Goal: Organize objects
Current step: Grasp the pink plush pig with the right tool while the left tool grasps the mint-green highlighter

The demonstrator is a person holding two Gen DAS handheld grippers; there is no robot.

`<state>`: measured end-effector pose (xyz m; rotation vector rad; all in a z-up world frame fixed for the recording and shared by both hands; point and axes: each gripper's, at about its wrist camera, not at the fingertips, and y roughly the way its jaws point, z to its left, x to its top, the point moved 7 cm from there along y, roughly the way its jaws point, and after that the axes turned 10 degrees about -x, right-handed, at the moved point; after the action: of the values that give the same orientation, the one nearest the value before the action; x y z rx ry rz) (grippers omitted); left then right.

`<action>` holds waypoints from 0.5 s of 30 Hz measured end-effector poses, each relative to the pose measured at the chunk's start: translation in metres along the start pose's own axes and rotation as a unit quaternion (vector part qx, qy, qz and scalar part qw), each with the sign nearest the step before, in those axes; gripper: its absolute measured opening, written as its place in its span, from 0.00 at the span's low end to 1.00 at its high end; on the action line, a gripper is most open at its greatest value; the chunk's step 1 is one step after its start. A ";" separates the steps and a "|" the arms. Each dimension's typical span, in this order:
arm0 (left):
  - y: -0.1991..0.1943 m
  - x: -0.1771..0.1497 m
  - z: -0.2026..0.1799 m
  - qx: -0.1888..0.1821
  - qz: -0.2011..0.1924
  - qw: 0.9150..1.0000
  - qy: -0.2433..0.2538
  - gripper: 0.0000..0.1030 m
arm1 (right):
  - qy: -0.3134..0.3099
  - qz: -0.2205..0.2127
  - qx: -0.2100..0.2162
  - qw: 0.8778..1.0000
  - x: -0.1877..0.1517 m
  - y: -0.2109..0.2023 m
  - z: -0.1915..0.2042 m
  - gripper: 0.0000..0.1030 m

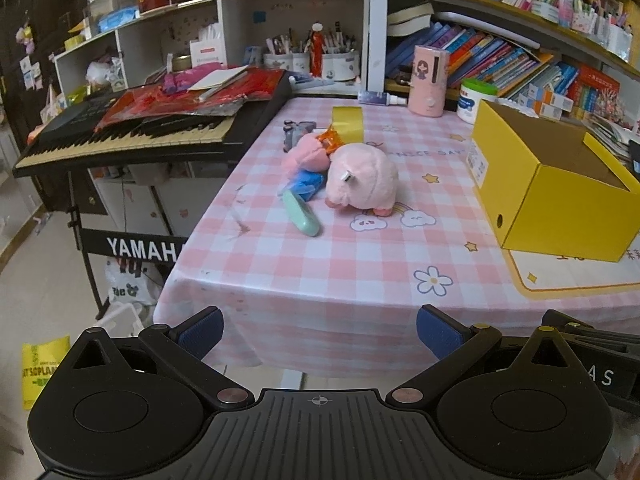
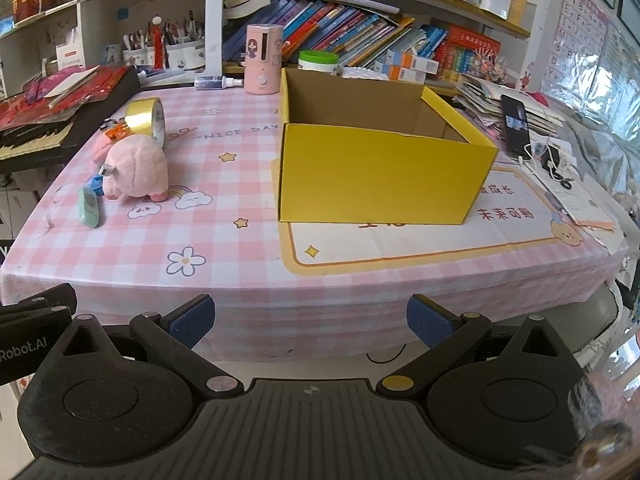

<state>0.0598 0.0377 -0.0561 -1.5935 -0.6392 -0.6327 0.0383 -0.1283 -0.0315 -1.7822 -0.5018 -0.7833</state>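
Observation:
A pink plush pig (image 1: 362,178) (image 2: 138,168) lies on the pink checked tablecloth (image 1: 320,264) amid a small pile: a gold tape roll (image 1: 348,122) (image 2: 146,118), a smaller pink plush with an orange bow (image 1: 306,152), a blue item (image 1: 308,184) and a mint green case (image 1: 302,212) (image 2: 89,206). An open yellow cardboard box (image 1: 560,192) (image 2: 376,164) stands to the right, with nothing visible inside. My left gripper (image 1: 320,332) and right gripper (image 2: 310,320) are both open and hold nothing, in front of the table's near edge.
A Yamaha keyboard (image 1: 132,128) heaped with red papers stands left of the table. A pink dispenser (image 2: 262,60), a white tub (image 2: 318,60) and a spray bottle (image 2: 218,82) stand at the back before bookshelves. A phone (image 2: 516,124) and papers lie at the right.

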 end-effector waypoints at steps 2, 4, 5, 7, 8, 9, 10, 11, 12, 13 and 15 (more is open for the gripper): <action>0.003 0.002 0.002 0.004 0.000 1.000 -0.004 1.00 | -0.003 0.001 0.004 1.000 0.003 0.003 0.003 1.00; 0.006 0.004 0.006 0.010 0.000 1.000 -0.008 1.00 | -0.007 0.001 0.008 1.000 0.006 0.007 0.007 1.00; 0.007 0.006 0.008 0.014 0.000 1.000 -0.010 1.00 | -0.009 0.000 0.011 1.000 0.008 0.009 0.009 1.00; 0.010 0.008 0.014 0.021 0.001 1.000 -0.017 1.00 | -0.015 0.001 0.020 1.000 0.013 0.014 0.015 1.00; 0.012 0.009 0.017 0.024 0.002 0.999 -0.022 1.00 | -0.018 0.002 0.025 1.000 0.015 0.016 0.019 1.00; 0.013 0.010 0.021 0.027 0.003 0.999 -0.029 1.00 | -0.022 0.002 0.030 0.999 0.017 0.019 0.023 1.00; 0.015 0.010 0.024 0.030 0.004 0.999 -0.034 1.00 | -0.026 0.001 0.035 0.999 0.020 0.021 0.027 1.00; 0.016 0.011 0.027 0.033 0.005 0.999 -0.039 1.00 | -0.031 0.000 0.039 0.999 0.022 0.023 0.031 1.00; 0.018 0.011 0.030 0.036 0.006 0.998 -0.043 1.00 | -0.035 0.000 0.043 0.998 0.025 0.025 0.035 1.00; 0.019 0.012 0.033 0.038 0.007 0.998 -0.048 1.00 | -0.039 0.001 0.047 0.998 0.027 0.028 0.039 1.00; 0.022 0.015 0.038 0.043 0.006 0.997 -0.057 1.00 | -0.045 0.002 0.056 0.997 0.031 0.033 0.047 1.00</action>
<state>0.0880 0.0738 -0.0647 -1.5593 -0.7316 -0.5016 0.0942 -0.0966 -0.0403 -1.7202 -0.5891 -0.6613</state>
